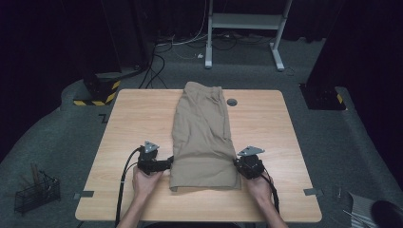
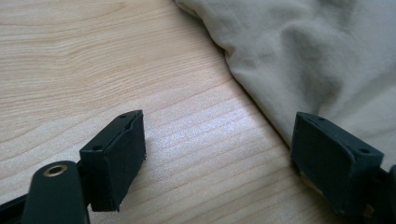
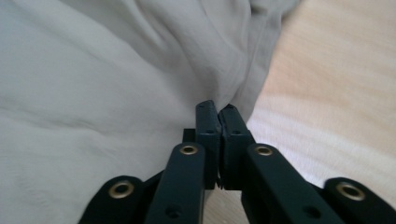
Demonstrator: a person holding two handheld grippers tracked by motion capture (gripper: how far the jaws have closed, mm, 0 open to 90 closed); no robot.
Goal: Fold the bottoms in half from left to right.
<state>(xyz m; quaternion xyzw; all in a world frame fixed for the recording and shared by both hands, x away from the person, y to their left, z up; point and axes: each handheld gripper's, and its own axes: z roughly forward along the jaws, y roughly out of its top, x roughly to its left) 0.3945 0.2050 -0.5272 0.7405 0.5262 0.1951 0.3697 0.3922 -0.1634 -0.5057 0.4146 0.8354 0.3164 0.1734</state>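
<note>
High view: fixed above the person's side, facing forward and down, taking in the whole desk and floor beyond. Left gripper view: low, close over the woodgrain, meeting the edge of the khaki shorts. Right gripper view: very close along its fingers, against that same cloth.

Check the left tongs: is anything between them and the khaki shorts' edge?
Nothing visible. The left tongs stand open over bare wooden table, with the folded khaki cloth shorts right beside the far pad; whether it touches the hem is unclear.
</note>
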